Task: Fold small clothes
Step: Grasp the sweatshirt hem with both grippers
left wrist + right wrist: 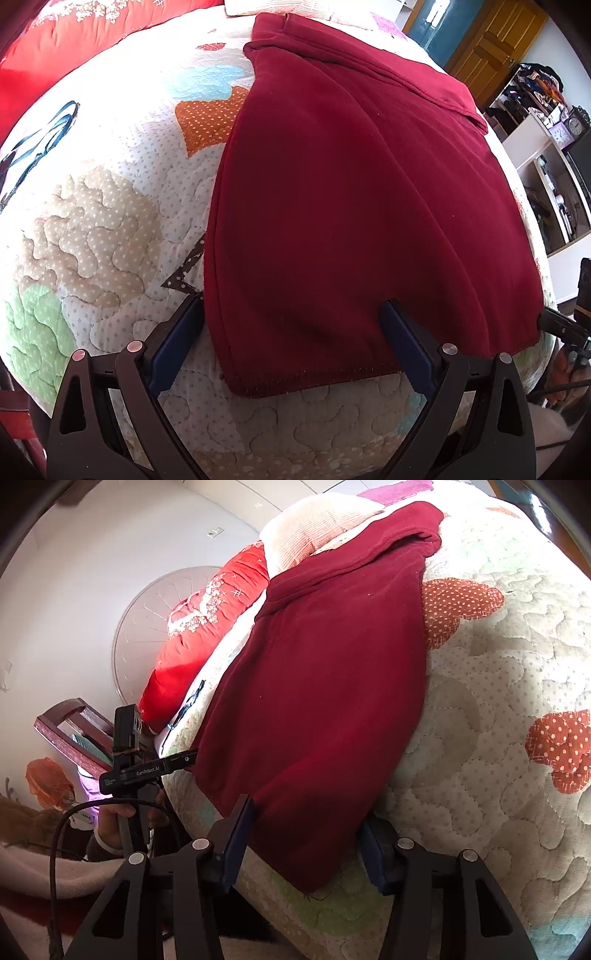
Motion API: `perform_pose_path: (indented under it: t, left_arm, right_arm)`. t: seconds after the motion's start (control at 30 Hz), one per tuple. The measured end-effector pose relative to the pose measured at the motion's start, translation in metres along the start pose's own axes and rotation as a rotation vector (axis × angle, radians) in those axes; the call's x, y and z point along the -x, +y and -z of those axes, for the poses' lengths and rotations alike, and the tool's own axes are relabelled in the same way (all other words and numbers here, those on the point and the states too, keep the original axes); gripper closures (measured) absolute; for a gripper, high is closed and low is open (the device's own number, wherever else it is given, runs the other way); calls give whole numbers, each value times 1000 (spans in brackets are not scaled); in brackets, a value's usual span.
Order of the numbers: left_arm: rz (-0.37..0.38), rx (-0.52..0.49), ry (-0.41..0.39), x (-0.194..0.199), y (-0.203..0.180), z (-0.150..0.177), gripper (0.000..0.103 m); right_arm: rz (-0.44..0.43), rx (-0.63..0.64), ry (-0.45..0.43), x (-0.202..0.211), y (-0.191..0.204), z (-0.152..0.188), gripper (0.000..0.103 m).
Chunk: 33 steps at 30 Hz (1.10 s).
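From the left wrist, the dark red fleece garment (354, 206) lies spread flat on the quilted patchwork bedspread (103, 229), its hemmed near edge just short of the bed's front. The left gripper (291, 317) has its jaws as wide as they go; one blue-padded finger sits beside the garment's left edge on the quilt, the other rests over the cloth near its lower hem, and neither pad presses on anything. A bright red embroidered cushion (55, 48) lies at the far left.

From the right wrist, the same garment (325, 672) runs up the bed toward a pale ribbed pillow (314, 528). The right gripper (306, 834) straddles the garment's near corner, jaws about half open (the cloth sits between the pads, though no pinch is visible). The left gripper (184, 760) shows at the garment's far edge, a hand (118, 816) on its handle.
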<state>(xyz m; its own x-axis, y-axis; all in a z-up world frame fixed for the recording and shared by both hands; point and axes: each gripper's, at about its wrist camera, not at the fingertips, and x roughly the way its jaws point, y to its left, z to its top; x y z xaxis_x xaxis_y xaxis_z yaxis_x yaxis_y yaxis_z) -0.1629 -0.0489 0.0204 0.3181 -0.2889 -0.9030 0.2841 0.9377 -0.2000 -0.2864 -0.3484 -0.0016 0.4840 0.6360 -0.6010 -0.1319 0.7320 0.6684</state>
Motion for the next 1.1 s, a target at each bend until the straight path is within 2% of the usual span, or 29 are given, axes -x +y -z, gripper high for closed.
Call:
perform_pose_path:
  t: [0.1, 0.17, 0.27, 0.43, 0.47, 0.53, 0.63, 0.83, 1.1]
  left_arm:
    - [3, 1, 1, 2, 1, 2, 7]
    - [5, 0, -3, 4, 3, 3, 7]
    - [0, 2, -17, 8, 5, 6, 16]
    - [38, 52, -35, 17, 19, 10, 50]
    - [49, 59, -35, 18, 21, 10, 54]
    - [75, 61, -35, 20, 23, 12, 70]
    - [81, 52, -48, 24, 20, 12, 84]
    - [101, 67, -57, 31, 22, 9, 89]
    - [98, 82, -80, 46, 34, 11, 94]
  right_arm:
    - [6, 12, 0, 0, -1, 0, 57]
    - [18, 35, 4, 0, 0, 0, 71]
    - [41, 65, -10, -1, 7, 0, 82]
    - [27, 101, -38, 0, 18, -5, 85]
    - [20, 106, -41, 0, 19, -7, 85]
    - [15, 116, -50, 1, 22, -8, 86]
    - [0, 117, -75, 5, 25, -11, 87]
    - [-33, 102, -119, 14, 24, -16, 89]
    - [-49, 93, -134, 16, 24, -18, 91]
